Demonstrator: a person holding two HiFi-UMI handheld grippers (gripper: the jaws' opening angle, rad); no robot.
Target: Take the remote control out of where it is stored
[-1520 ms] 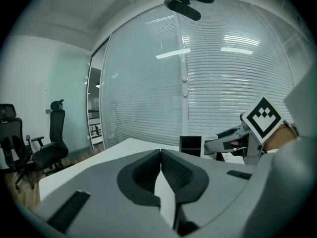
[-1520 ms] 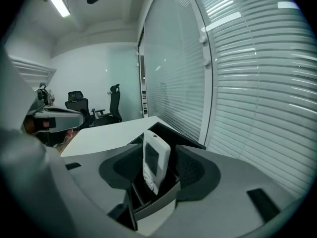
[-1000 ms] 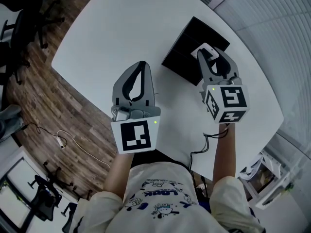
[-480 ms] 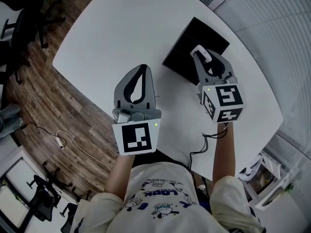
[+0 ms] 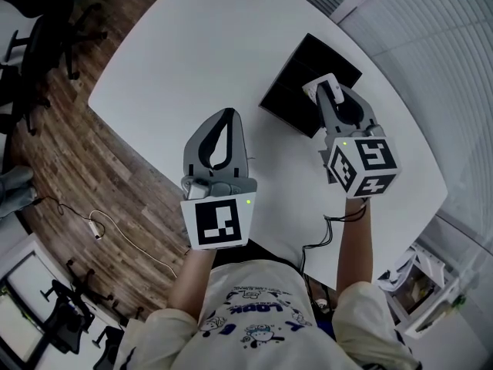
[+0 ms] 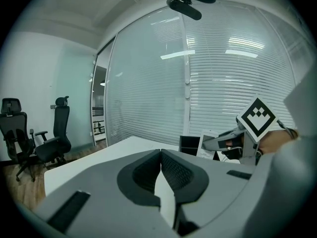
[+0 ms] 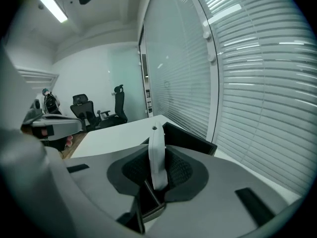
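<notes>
Head view: desk carries black box | left gripper: jaws together, empty | right gripper: jaws closing on remote control, pads pressing it, at box's near edge | status, judged: grasp made; lifting clear remains.

Office, meeting-room type. Evidence:
- Big white table with a rounded edge on a wood-look plank floor, left side of the head view.
- Black swivel office chairs in the upper left of the head view. More high-back chairs with headrests at the left of the left gripper view.
- Full-height glass partition walls with horizontal blinds, which also run down the right edge of the head view.
- Linear ceiling light at the top left of the right gripper view.
- Loose cable on the floor, lower left of the head view.
</notes>
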